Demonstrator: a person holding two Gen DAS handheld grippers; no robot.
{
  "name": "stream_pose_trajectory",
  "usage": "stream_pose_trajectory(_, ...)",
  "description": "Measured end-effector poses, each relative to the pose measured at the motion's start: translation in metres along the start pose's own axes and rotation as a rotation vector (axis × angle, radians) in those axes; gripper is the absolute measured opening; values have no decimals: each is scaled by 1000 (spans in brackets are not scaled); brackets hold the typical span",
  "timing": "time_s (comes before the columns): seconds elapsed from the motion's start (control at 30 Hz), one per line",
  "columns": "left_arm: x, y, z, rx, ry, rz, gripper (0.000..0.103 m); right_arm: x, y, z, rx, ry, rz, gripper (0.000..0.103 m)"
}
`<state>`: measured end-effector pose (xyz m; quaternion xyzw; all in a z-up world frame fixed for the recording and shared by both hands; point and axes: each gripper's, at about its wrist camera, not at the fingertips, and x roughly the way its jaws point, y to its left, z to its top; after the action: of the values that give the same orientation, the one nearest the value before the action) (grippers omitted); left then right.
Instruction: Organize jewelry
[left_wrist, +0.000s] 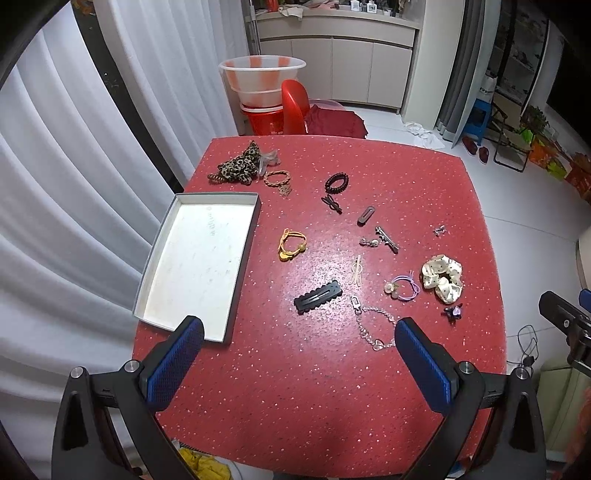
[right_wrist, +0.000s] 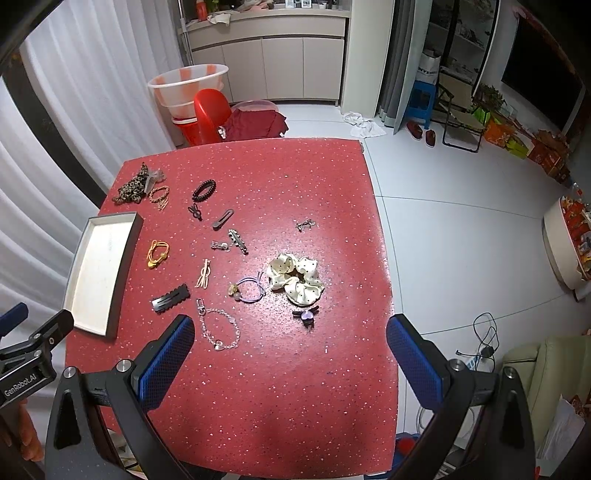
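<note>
Both grippers, left (left_wrist: 299, 363) & right (right_wrist: 290, 360), spread wide, empty; chain bracelet (right_wrist: 218, 328) just ahead.

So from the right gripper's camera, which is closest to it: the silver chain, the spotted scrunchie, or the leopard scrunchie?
1. Silver chain, just ahead of the right gripper, by its left finger.
2. Spotted scrunchie, mid-table.
3. Leopard scrunchie, far left corner.

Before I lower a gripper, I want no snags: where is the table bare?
Bare: the near strip of the table below the silver chain, and the far right corner beyond the small silver clip. The tray is bare inside too. Crowded: the middle, from the orange tie to the cream scrunchie.
</note>
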<state>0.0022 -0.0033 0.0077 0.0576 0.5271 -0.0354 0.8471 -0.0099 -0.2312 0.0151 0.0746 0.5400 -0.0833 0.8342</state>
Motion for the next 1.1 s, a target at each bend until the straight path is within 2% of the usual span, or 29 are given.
stream_pose_trajectory(1.1,0,4,-5,-3,-4,12,103,1,8,-5,-6,4,13,103)
